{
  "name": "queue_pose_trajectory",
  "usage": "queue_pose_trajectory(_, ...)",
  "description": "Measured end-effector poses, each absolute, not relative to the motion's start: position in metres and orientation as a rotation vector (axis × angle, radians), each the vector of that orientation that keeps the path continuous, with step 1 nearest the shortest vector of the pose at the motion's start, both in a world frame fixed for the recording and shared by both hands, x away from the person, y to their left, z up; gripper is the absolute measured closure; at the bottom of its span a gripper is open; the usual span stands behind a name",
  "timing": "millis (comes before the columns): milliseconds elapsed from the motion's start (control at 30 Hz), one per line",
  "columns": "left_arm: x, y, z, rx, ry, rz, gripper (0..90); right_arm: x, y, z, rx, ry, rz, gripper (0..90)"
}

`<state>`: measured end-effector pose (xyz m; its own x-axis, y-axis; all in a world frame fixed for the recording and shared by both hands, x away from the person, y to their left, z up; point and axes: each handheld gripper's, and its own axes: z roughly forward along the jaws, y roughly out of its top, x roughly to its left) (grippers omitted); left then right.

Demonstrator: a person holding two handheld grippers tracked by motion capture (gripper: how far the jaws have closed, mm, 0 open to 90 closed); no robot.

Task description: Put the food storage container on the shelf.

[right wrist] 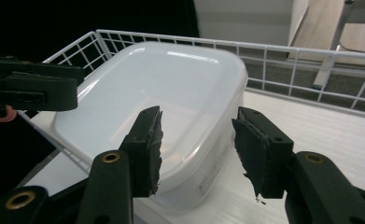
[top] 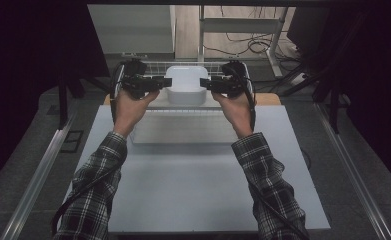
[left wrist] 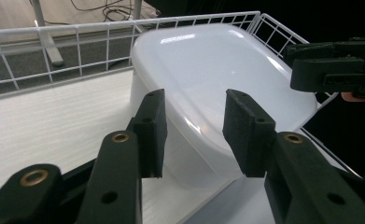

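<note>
A white lidded plastic container (top: 186, 85) sits upright, lid up, inside a white wire basket (top: 153, 64) at the far end of the table (top: 208, 190); in the high view its longer sides run away from the person, toward the basket's back rail. The left gripper (top: 159, 83) and the right gripper (top: 209, 84) flank it from opposite sides, each aimed inward at the container's rim. In the left gripper view the jaws stand partly apart, astride the near edge of the lid (left wrist: 217, 70), pads clear of the plastic. In the right gripper view the jaws are likewise parted over the rim, their pads not pressing on it. Neither tool grasps the container. Its contents cannot be made out through the closed lid.
</note>
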<state>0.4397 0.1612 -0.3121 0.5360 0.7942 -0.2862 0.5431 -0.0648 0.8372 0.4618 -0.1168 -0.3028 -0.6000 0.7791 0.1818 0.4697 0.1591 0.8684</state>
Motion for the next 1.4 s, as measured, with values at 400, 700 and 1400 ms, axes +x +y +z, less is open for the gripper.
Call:
queue_pose_trajectory(400, 0.434, 0.162, -0.315, 1.710, 1.057, 0.342, 34.2, 0.457, -0.118, -0.300, 1.125, 2.061, 1.393, 40.4)
queue_pose_trajectory(700, 0.417, 0.166, -0.319, 1.726, 0.908, 0.281, 16.8, 0.445, -0.121, -0.307, 1.048, 2.145, 1.457, 18.8)
queue_pose_trajectory(1400, 0.379, 0.175, -0.346, 1.766, 0.847, 0.303, 7.2, 0.414, -0.129, -0.332, 0.931, 2.222, 1.431, 4.0)
